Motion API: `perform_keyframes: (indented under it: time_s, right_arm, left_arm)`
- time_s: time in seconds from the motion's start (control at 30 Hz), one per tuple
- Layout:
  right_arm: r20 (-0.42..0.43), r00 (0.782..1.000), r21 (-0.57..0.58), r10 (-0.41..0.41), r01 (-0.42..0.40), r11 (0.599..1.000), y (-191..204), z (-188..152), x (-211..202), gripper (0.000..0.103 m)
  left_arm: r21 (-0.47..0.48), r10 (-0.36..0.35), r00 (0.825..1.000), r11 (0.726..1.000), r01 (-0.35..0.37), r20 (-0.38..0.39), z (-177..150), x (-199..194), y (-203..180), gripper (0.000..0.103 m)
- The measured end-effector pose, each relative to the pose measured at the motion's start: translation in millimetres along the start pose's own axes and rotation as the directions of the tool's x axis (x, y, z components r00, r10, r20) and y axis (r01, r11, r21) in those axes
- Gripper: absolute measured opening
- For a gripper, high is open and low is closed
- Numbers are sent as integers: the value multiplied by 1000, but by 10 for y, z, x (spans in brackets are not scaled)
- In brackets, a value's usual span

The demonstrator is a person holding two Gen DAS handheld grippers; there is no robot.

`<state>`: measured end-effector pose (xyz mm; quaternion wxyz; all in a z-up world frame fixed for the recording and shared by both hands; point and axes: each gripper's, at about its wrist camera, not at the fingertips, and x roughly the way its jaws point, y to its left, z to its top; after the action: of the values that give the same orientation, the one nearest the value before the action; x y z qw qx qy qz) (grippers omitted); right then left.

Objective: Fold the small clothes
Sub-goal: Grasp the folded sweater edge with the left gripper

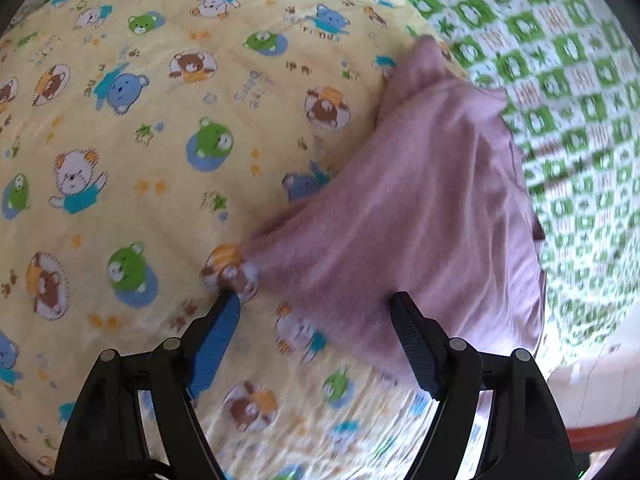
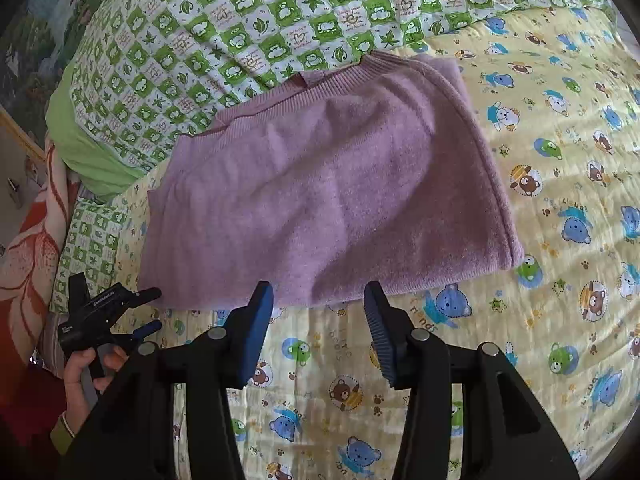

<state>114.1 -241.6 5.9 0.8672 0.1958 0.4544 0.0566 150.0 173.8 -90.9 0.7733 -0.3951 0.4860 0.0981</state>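
The sweater (image 2: 328, 196), a lilac knit already doubled into a rough rectangle, lies on the yellow bear-print sheet (image 2: 560, 160) of the bed, its ribbed edge toward the green checked quilt (image 2: 248, 32) at the back. In the right wrist view its long axis runs left to right across the line of the right tongs (image 2: 318, 312), and its near edge sits just ahead of their tips. The right tongs are spread apart and hold nothing. The left tongs (image 1: 316, 308) are likewise apart and empty; in their own view the sweater lies ahead and to the right, one finger over its lower edge. From the right, the left tongs (image 2: 154, 308) show just beside the sweater's near left corner. Both are close, so the next fold probably starts at that near edge.
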Motion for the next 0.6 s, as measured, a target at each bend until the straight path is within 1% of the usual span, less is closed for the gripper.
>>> perform_keyframes:
  time_s: [0.13,0.17,0.2,0.23,0.3,0.33,0.37,0.47,0.53,0.6]
  right_arm:
    - [-5,1000,9,-11,11,1000,-59,-21,1,50]
    - [-7,1000,16,-14,14,1000,-82,-22,6,50]
    - [-8,1000,24,-14,15,1000,-109,-18,14,50]
    - [-8,1000,30,-17,17,999,-132,-11,22,50]
    - [-8,1000,35,-20,20,999,-158,4,31,50]
    - [-8,1000,36,-20,20,999,-166,12,35,50]
    - [-8,1000,37,-20,21,999,-176,20,43,50]
    - [-9,1000,44,-22,23,999,-186,21,68,50]
    - [-11,1000,47,-23,23,999,-207,32,87,50]
    - [-11,1000,53,-20,20,998,-224,43,103,50]
  left_arm:
    - [-21,14,999,1000,-14,32,101,61,-77,76]
    - [-22,21,999,1000,-20,44,123,73,-100,74]
    - [-20,26,998,999,-25,50,144,78,-136,67]
    - [-16,31,998,999,-30,53,160,87,-166,63]
    - [-4,24,998,1000,-24,51,193,113,-199,40]
    - [3,14,999,1000,-15,50,205,122,-215,34]
    - [13,6,999,1000,-7,48,214,128,-243,23]
    - [55,9,998,998,-13,66,221,89,-389,15]
    - [96,9,996,995,-17,86,195,19,-502,13]
    - [156,-13,994,988,-5,111,151,-79,-673,11]
